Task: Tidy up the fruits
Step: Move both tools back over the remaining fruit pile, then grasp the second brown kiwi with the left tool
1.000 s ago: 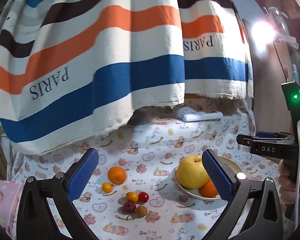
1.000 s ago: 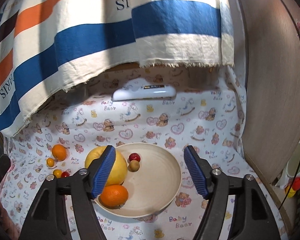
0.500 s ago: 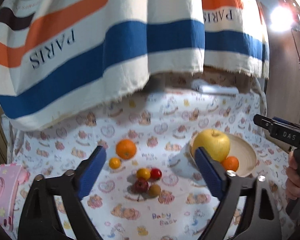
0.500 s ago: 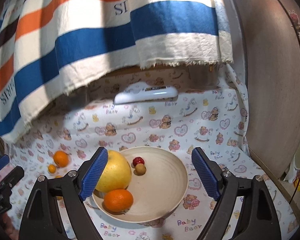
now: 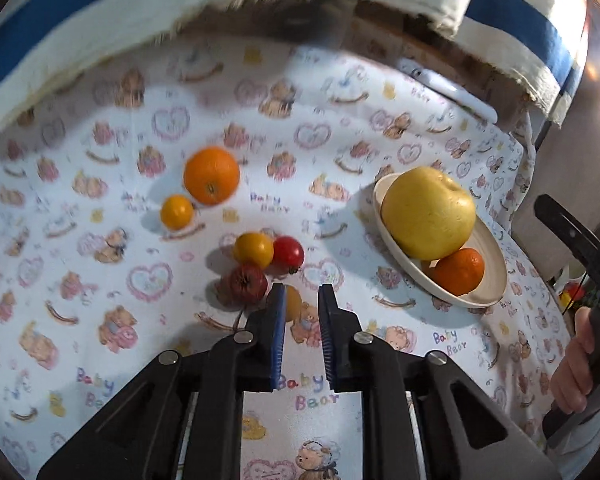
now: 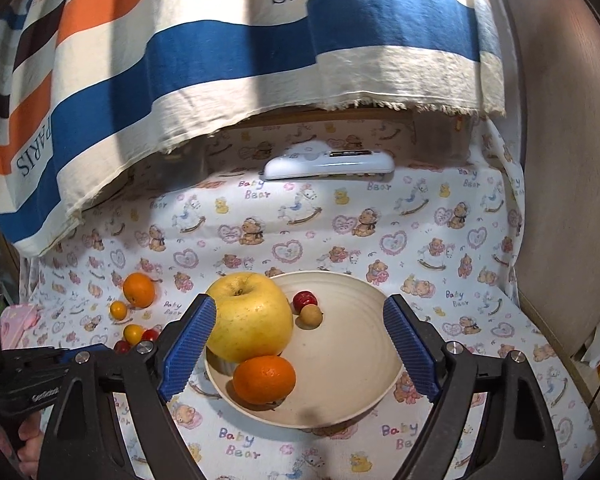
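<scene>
Yellow apple [image 6: 250, 316] plus three fruits fill the bowl [image 6: 364, 392] under the wide right gripper [image 6: 300, 344]; the left gripper [image 5: 301, 302], jaws closed, nothing visibly pinched, faces six fruits [image 5: 252, 249] loose ahead.

My left gripper [image 5: 302, 300] now sits lower and nearer the loose fruit, its jaws drawn in from wide to narrow around the small brownish fruit [image 5: 293, 303].
</scene>
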`<state>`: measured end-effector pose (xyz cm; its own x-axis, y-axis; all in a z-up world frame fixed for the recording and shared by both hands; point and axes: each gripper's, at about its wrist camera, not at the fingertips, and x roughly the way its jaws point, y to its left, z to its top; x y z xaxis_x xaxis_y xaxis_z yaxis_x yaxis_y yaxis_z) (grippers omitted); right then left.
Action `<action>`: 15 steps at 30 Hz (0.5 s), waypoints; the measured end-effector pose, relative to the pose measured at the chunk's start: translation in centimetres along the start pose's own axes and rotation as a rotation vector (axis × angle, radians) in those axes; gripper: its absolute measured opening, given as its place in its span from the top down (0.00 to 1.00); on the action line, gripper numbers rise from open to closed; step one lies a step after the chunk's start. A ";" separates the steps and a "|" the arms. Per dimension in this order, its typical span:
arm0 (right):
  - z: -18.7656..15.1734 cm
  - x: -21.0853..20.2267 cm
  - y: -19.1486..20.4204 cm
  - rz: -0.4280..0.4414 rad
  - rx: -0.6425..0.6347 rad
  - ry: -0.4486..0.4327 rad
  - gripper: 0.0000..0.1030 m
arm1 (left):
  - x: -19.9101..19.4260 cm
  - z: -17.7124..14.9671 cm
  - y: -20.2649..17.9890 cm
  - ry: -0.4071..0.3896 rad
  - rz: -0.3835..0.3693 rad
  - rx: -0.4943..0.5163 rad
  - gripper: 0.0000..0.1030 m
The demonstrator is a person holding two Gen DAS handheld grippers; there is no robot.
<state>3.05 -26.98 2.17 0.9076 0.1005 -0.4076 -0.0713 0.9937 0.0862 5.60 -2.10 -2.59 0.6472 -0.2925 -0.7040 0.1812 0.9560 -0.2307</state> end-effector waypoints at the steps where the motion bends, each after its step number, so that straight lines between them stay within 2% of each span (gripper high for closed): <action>1: 0.0 0.0 0.1 0.000 -0.003 0.001 0.16 | 0.2 0.0 0.1 0.009 -0.012 -0.005 0.85; 4: 0.0 -0.1 0.1 -0.003 -0.004 0.001 0.16 | 0.7 0.0 0.1 0.037 -0.048 -0.007 0.86; 7: 0.0 0.0 0.0 -0.012 -0.009 0.004 0.16 | 1.4 0.0 0.0 0.075 -0.093 -0.018 0.99; 9: -0.1 0.1 0.0 -0.016 -0.012 0.008 0.16 | 1.8 -0.1 -0.2 0.095 -0.108 -0.008 1.00; 15: -0.1 0.2 0.0 -0.016 -0.014 0.007 0.16 | 2.0 0.0 0.1 0.083 -0.052 -0.005 1.00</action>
<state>3.20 -26.91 1.96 0.9057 0.0853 -0.4153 -0.0632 0.9958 0.0668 6.91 -2.59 -4.01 0.5737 -0.3424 -0.7441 0.2087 0.9395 -0.2715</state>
